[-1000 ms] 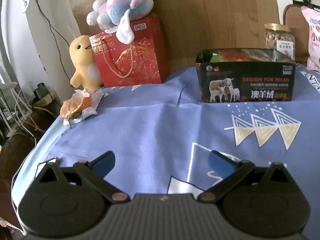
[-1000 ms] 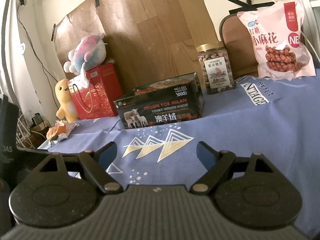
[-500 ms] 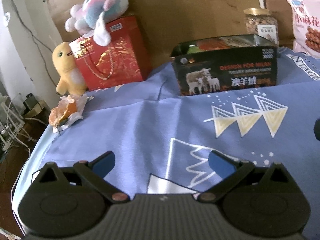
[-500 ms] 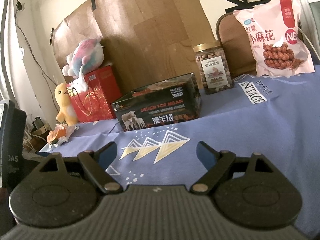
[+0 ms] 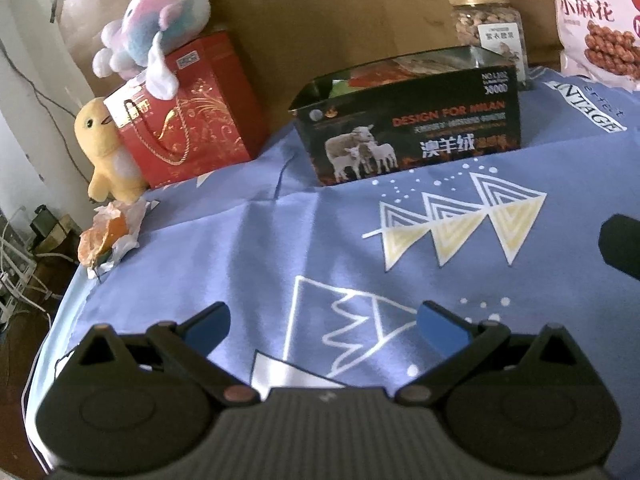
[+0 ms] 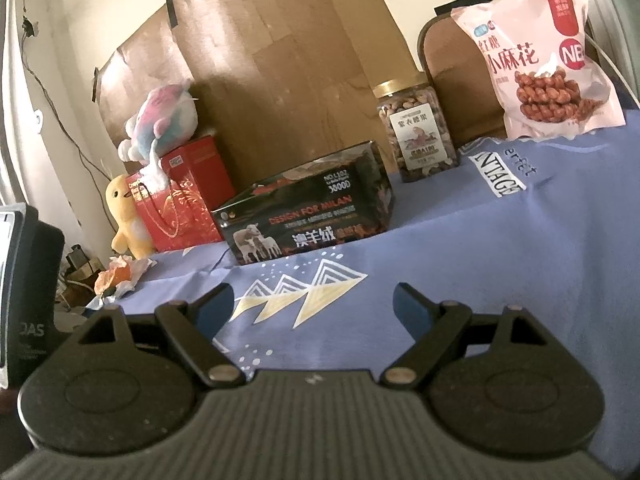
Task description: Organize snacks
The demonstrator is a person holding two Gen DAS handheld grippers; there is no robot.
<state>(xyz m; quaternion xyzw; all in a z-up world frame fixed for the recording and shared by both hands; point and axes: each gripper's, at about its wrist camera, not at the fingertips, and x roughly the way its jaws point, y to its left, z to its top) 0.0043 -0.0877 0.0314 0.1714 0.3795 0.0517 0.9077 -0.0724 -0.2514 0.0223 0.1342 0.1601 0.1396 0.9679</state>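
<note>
A dark open box (image 5: 412, 136) (image 6: 308, 220) printed with sheep stands on the blue cloth, with packets showing inside it. Behind it to the right stands a gold-lidded jar of nuts (image 5: 490, 28) (image 6: 416, 132). A pink bag of twisted snacks (image 5: 596, 20) (image 6: 540, 56) leans at the far right. My left gripper (image 5: 322, 320) is open and holds nothing, low over the cloth in front of the box. My right gripper (image 6: 314, 302) is open too, nothing between its fingers, also short of the box.
A red gift bag (image 5: 188, 112) (image 6: 184, 200) with a pastel plush toy (image 5: 156, 20) on top stands at the back left beside a yellow plush duck (image 5: 106, 148). Crumpled paper with orange peel (image 5: 110, 232) lies by the table's left edge. Brown board covers the wall behind.
Both views have shifted: the left gripper swung right, bringing the jar and the pink bag into view, and the right gripper tilted slightly. Both grippers stayed open.
</note>
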